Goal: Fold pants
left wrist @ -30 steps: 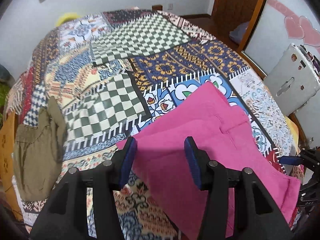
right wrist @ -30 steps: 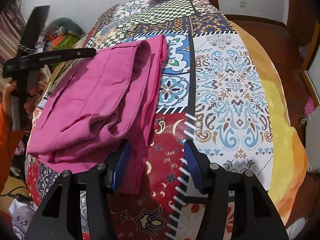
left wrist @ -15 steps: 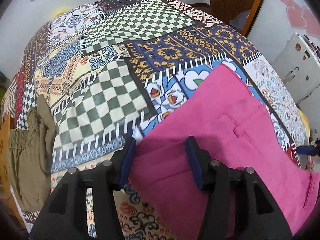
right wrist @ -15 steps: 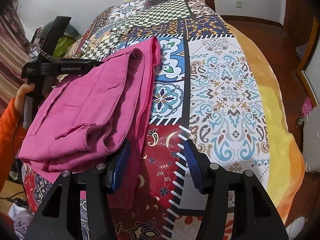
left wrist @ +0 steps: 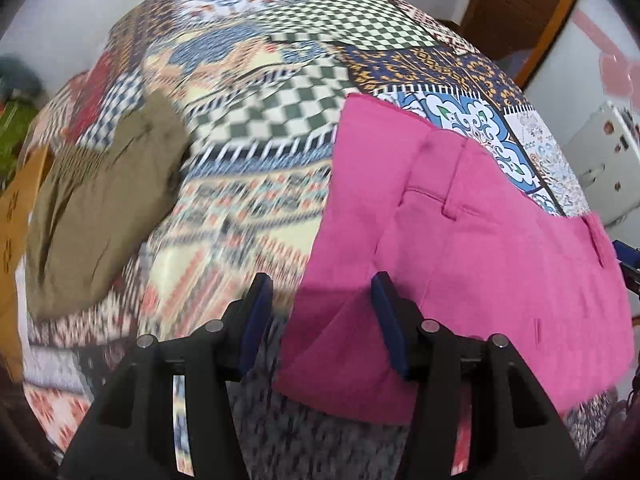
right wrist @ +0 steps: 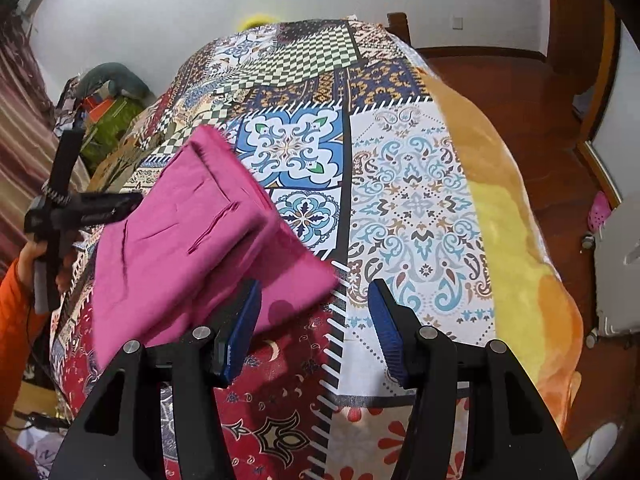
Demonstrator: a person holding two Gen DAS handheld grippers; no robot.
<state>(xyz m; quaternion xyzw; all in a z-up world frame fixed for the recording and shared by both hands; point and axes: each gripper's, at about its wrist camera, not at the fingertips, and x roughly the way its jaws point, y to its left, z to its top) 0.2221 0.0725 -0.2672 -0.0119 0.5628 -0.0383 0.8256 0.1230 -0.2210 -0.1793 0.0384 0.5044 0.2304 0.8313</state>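
Currently we are finding the pink pants (left wrist: pixel 472 240) lying folded into a compact stack on the patterned bedspread (right wrist: pixel 416 200), so little is remaining. We are holding the left gripper (left wrist: pixel 320 320) and right gripper (right wrist: pixel 314 328) spread, gripping nothing. Olive pants (left wrist: pixel 100 208) are waiting at nine o'clock.

Patchwork bedspread (left wrist: pixel 224 216) blurred beside olive garment (left wrist: pixel 100 216)

Left gripper (left wrist: pixel 320 316) held low, jaws spread wide, nothing between the blue pads (left wrist: pixel 387 320). Right gripper (right wrist: pixel 314 320) likewise parted and empty, black fingers (right wrist: pixel 428 364) pointing forward. From the right wrist view, left hand (right wrist: pixel 34 248) wrapped around its gripper's handle, orange sleeve (right wrist: pixel 16 320) covering the forearm.
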